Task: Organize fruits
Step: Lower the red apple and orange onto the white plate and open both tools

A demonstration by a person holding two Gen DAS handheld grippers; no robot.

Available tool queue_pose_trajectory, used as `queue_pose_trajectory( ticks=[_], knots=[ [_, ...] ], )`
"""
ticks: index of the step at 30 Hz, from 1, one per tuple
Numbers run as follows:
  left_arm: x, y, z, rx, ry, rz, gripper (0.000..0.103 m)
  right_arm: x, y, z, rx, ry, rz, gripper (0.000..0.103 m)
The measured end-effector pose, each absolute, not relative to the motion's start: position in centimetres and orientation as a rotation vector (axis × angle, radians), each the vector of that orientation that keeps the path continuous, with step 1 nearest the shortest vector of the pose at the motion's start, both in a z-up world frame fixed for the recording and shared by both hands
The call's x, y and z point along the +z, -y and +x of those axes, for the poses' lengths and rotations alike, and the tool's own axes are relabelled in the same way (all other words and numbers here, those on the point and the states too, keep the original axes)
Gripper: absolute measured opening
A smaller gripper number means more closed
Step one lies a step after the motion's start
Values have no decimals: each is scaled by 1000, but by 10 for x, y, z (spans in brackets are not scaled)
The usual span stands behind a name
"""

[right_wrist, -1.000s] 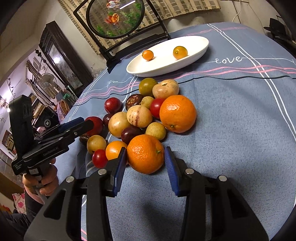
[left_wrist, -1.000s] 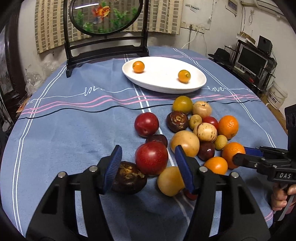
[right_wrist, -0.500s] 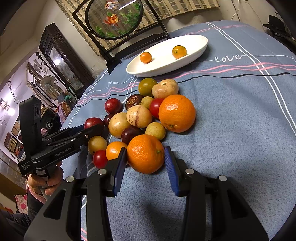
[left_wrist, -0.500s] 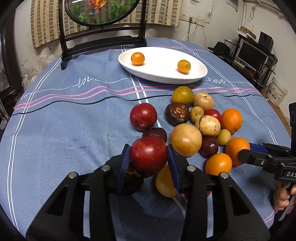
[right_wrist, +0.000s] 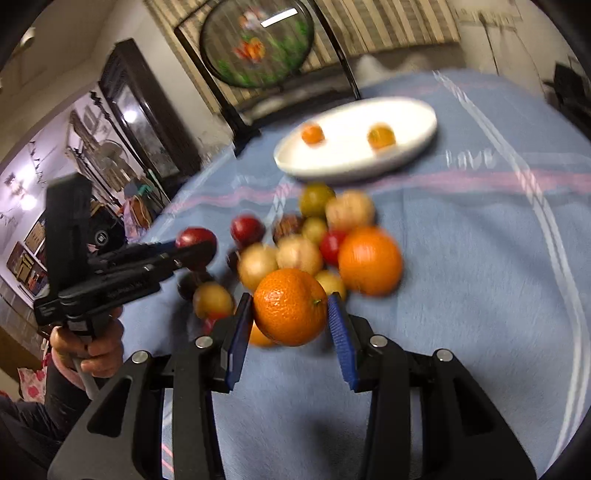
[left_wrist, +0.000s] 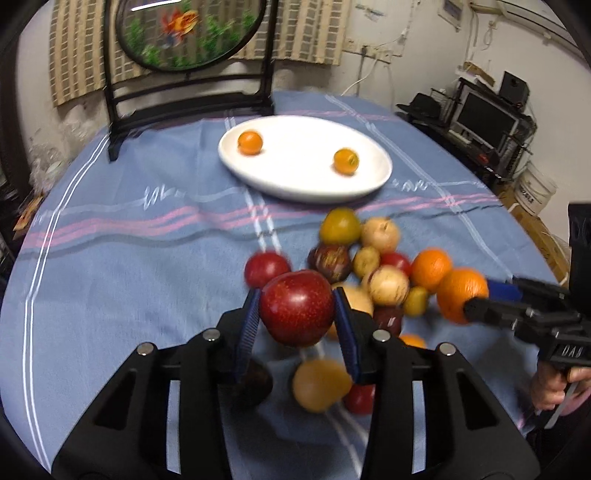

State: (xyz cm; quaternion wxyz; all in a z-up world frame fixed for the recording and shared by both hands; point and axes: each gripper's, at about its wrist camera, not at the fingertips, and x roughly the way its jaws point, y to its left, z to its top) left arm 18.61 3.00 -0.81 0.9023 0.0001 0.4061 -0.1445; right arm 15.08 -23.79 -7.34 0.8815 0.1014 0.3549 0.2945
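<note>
Round goldfish screen (left_wrist: 184,29) before striped wall hanging (left_wrist: 306,33).

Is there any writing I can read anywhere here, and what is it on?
"DAS": on the black handle of the right gripper, seen from the left camera; it may run on.
"love": cursive on the blue tablecloth, blurred.
White bucket: printed label, too blurred to read.
Left gripper body: a lettered line, too blurred to read.
</note>
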Motion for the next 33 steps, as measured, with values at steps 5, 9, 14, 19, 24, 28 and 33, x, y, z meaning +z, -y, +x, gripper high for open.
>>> queue_pose_trajectory(
  ticks=[5, 9, 14, 19, 24, 28, 33],
  knots=[
    [22, -19, 238, -297, -785, -10, 40, -38, 234, 196, 529, -628, 134, 42],
    [23, -11, 300, -293, -799, -43, 40, -34, 218, 251, 484, -607, 81, 42],
    [-5, -3, 360, -269, -898, -42, 40, -53, 201, 302, 471, -659, 18, 42],
    [-32, -1, 387, -258, -974, -24, 41, -72, 189, 330, 486, -722, -42, 42],
    [-44, -1, 399, -256, -997, -34, 41, -78, 184, 338, 488, -746, -64, 42],
    [-27, -4, 387, -221, -932, -15, 76, -68, 186, 330, 499, -738, -70, 48],
    [13, -19, 346, -216, -836, -14, 90, -40, 201, 295, 493, -638, -62, 48]
  ],
)
